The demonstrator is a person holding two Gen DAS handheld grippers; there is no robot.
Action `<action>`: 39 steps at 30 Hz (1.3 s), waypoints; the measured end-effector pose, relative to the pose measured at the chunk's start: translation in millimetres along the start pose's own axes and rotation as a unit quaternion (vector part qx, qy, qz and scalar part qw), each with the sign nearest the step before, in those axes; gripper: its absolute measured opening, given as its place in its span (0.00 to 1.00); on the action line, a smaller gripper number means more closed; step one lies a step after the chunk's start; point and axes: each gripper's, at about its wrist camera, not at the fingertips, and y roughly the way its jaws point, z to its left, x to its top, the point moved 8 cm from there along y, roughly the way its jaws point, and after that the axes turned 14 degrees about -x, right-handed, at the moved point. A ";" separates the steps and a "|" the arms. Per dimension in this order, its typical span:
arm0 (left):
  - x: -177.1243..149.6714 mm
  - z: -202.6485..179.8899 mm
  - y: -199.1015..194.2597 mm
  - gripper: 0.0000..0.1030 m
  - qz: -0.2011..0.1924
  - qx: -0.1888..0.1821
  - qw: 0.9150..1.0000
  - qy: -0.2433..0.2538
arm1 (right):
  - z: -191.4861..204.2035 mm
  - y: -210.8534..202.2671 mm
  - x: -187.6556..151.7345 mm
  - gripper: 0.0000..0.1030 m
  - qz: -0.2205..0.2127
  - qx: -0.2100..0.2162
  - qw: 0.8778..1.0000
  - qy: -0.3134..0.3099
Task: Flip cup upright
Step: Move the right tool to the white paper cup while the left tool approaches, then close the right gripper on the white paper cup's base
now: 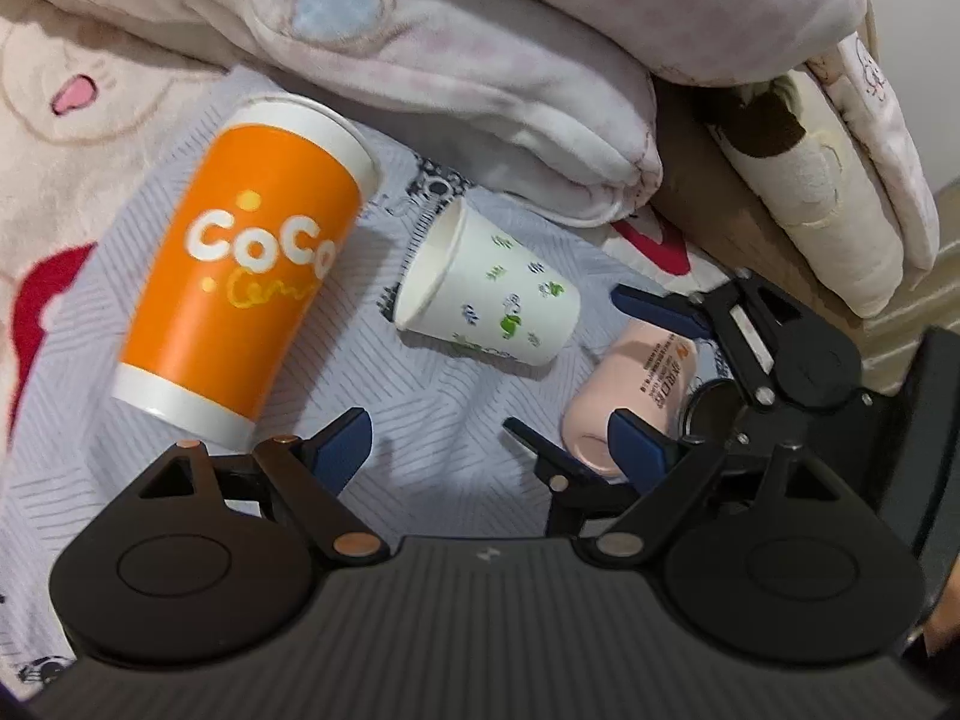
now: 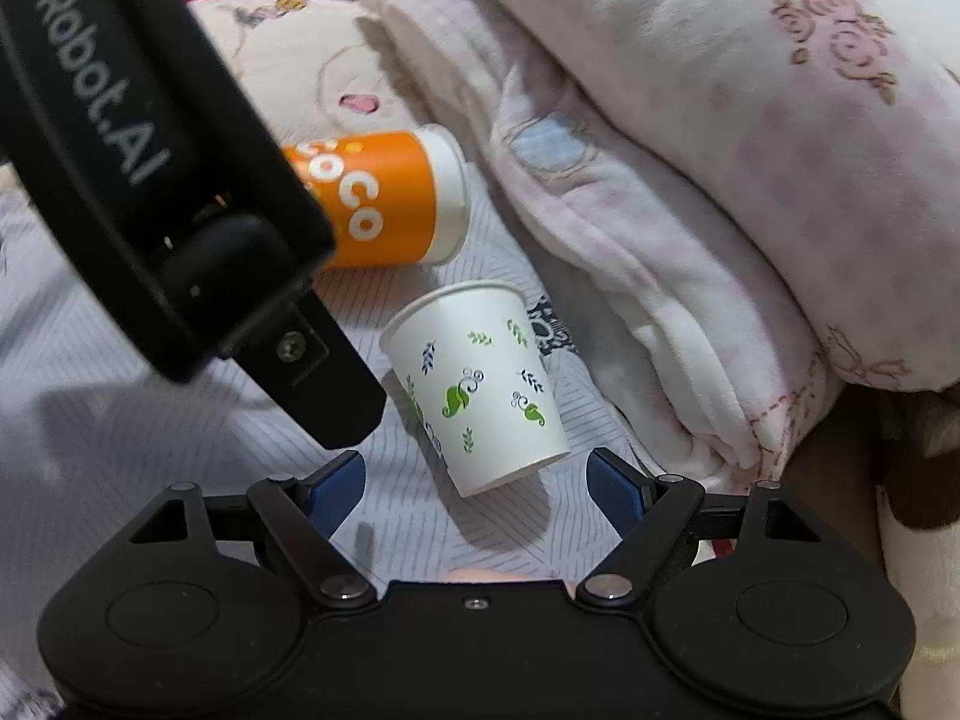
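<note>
A small white paper cup with green leaf prints [image 1: 489, 291] lies on its side on the grey striped bed sheet [image 1: 420, 408], mouth to the left; it also shows in the right wrist view [image 2: 480, 384]. A tall orange "CoCo" cup [image 1: 246, 276] lies beside it, also in the right wrist view [image 2: 384, 204]. My left gripper [image 1: 441, 450] is open and empty, just short of both cups. My right gripper [image 2: 477, 489] is open, its blue pads on either side of the white cup's base without touching. It appears in the left wrist view [image 1: 636, 360] around a pink cup [image 1: 636, 384].
A folded pink and white blanket [image 2: 690, 150] is heaped behind and to the right of the cups. A plush pillow with a pink nose [image 1: 72, 96] lies at the far left. The left gripper's body [image 2: 150, 180] hangs over the sheet's left part.
</note>
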 end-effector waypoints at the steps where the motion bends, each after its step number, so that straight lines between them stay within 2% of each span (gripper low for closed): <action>1: -0.2 0.4 2.2 0.83 0.002 0.000 1.000 0.001 | -0.1 2.1 -1.3 0.82 0.003 0.006 1.000 -0.004; 8: 1.3 9.7 22.3 0.78 0.013 -0.009 1.000 -0.023 | -0.1 20.3 -3.3 0.80 0.007 0.015 1.000 -0.005; 13: 3.8 11.1 27.1 0.77 0.009 -0.018 0.999 -0.038 | 5.1 23.6 0.8 0.68 -0.001 0.035 0.999 0.003; 15: 4.4 10.0 25.8 0.77 0.007 -0.023 0.999 -0.040 | 6.9 19.6 2.5 0.56 -0.005 0.042 0.999 0.013; 23: -6.4 6.1 14.7 0.77 0.014 -0.026 0.999 -0.029 | 11.2 -8.6 4.4 0.56 0.008 0.048 0.994 0.094; 31: -22.5 2.5 -1.9 0.77 0.018 -0.022 0.999 -0.024 | 28.0 -37.7 1.8 0.56 0.049 0.046 0.979 0.192; 39: -40.6 3.8 -17.7 0.77 0.032 -0.025 0.999 -0.021 | 38.4 -52.5 -20.7 0.56 0.082 0.023 0.966 0.244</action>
